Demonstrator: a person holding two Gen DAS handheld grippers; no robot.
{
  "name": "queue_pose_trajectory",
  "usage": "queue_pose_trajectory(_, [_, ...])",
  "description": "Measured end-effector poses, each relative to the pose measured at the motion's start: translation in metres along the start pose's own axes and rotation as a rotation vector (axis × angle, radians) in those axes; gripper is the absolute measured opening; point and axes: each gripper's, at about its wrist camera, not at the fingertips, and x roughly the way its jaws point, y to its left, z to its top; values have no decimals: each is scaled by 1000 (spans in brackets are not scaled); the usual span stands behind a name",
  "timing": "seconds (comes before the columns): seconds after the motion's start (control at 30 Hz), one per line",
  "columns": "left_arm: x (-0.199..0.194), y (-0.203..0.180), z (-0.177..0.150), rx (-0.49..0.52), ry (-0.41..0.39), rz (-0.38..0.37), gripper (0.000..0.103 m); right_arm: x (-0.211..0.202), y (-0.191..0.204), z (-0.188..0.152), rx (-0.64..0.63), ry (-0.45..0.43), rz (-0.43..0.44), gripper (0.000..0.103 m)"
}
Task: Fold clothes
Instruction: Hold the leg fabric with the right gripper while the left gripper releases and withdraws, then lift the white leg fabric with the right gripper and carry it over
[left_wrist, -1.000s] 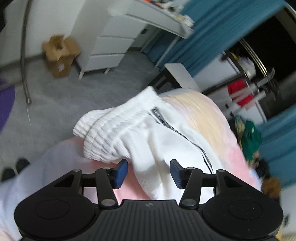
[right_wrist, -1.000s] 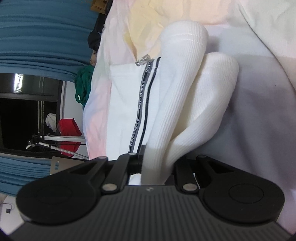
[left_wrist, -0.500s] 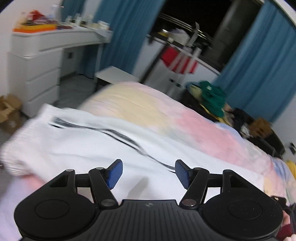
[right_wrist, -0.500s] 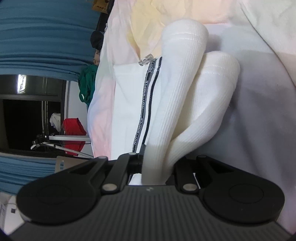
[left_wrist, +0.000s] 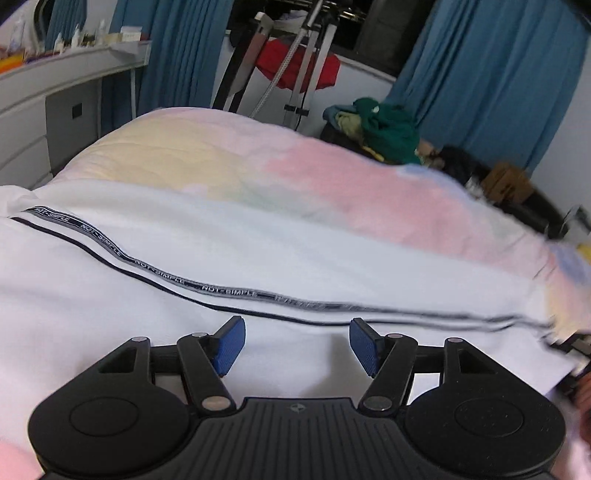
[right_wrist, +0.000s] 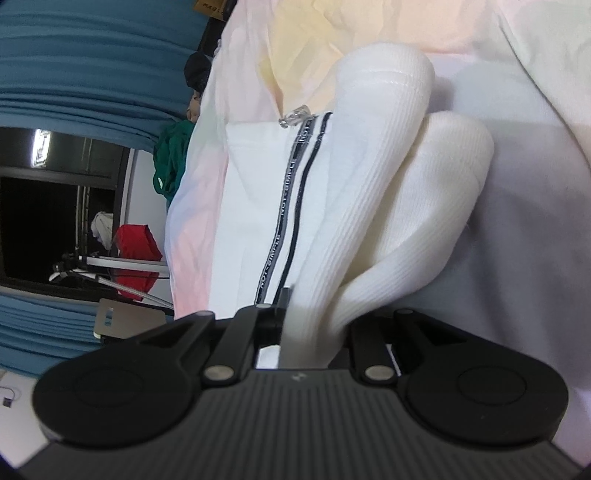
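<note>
A white garment (left_wrist: 258, 254) with a black lettered stripe (left_wrist: 221, 291) lies spread along a pastel bedcover (left_wrist: 332, 173). My left gripper (left_wrist: 295, 332) hovers just over the white cloth near the stripe, open, with nothing between its blue pads (left_wrist: 229, 345). In the right wrist view the garment's two ribbed cuffs (right_wrist: 373, 177) lie folded side by side next to the stripe (right_wrist: 291, 206). My right gripper (right_wrist: 312, 325) is shut on the near end of the ribbed cloth, which hides its fingertips.
Behind the bed stand a drying rack with a red cloth (left_wrist: 299, 66), a heap of green clothes (left_wrist: 388, 129), blue curtains (left_wrist: 498, 74) and a cardboard box (left_wrist: 506, 181). A white desk (left_wrist: 55, 85) runs along the left.
The left gripper swung away from the ribbed cuffs and along the garment's stripe, rolling to level, and its jaws stand wider. The right gripper kept its grip and place.
</note>
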Motion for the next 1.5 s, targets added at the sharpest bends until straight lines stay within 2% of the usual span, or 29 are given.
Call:
queue_pose_trajectory(0.13, [5, -4, -12, 46, -33, -7, 65, 2, -7, 3, 48, -19, 29, 18])
queue_pose_trajectory(0.3, [4, -1, -8, 49, -33, -16, 65, 3, -17, 3, 124, -71, 82, 19])
queue_pose_trajectory(0.43, [2, 1, -8, 38, -39, -25, 65, -6, -16, 2, 109, -165, 107, 19])
queue_pose_trajectory(0.57, [-1, 3, -8, 28, -45, -30, 65, -5, -16, 7, 62, -162, 80, 21])
queue_pose_trajectory(0.7, [-2, 3, -8, 31, -46, -29, 65, -1, -18, 10, 44, -136, 100, 34])
queue_pose_trajectory(0.8, [-3, 3, -10, 28, -48, -29, 65, 2, -15, 10, -2, -128, 87, 35])
queue_pose_trajectory(1.0, [-6, 0, -12, 46, -54, -15, 65, 6, -13, 11, -6, -130, 75, 36])
queue_pose_trajectory(1.13, [-7, -5, -13, 69, -60, 11, 65, 7, -9, 13, -19, -120, 76, 33])
queue_pose_trajectory(1.2, [-7, -6, -13, 77, -61, 19, 65, 3, -8, 13, -46, -135, 46, 18])
queue_pose_trajectory(1.27, [-7, -8, -14, 93, -61, 28, 65, -1, -3, 11, -67, -166, 34, 14])
queue_pose_trajectory(1.5, [4, -16, -20, 199, -11, 75, 66, -16, 29, 4, -228, -251, 38, 10])
